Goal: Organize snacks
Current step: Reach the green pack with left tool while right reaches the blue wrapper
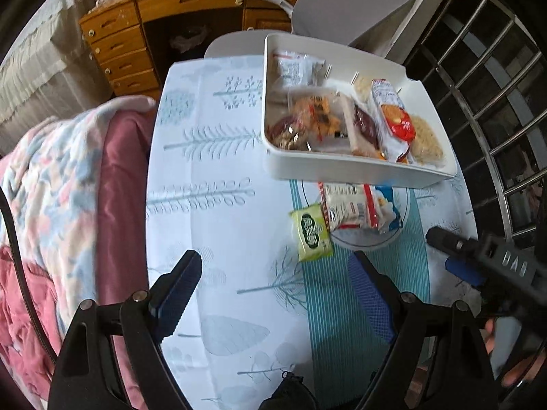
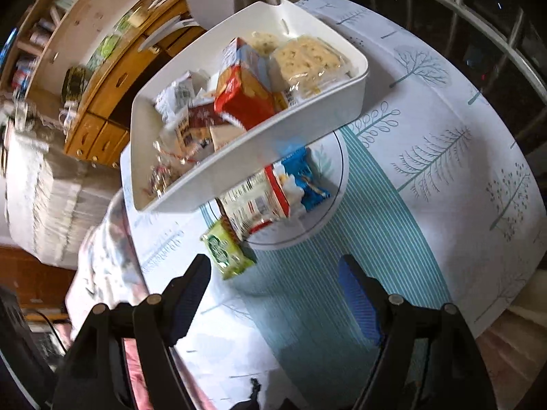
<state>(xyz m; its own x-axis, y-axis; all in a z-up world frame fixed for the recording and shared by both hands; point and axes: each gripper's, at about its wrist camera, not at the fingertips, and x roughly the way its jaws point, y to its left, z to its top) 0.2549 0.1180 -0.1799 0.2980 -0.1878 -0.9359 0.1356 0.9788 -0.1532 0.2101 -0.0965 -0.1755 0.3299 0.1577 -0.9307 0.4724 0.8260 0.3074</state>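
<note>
A white tray [image 1: 359, 167] holds several snack packets, among them a red cracker pack [image 1: 393, 116]. It also shows in the right wrist view [image 2: 239, 157]. In front of it a white plate [image 1: 369, 242] carries a white-and-red packet [image 1: 352, 208] and a blue packet [image 1: 389, 205]. A green packet [image 1: 311, 232] lies on the cloth beside the plate, also in the right wrist view [image 2: 227, 251]. My left gripper [image 1: 277, 287] is open and empty, short of the green packet. My right gripper [image 2: 273, 290] is open and empty, just short of the green packet; it also shows in the left wrist view [image 1: 454, 253].
The table [image 1: 222, 171] has a tree-print cloth. A pink floral blanket [image 1: 51, 212] lies at its left edge. A grey chair [image 1: 352, 3] and a wooden desk [image 1: 143, 34] stand behind. A metal railing [image 1: 495, 102] runs along the right.
</note>
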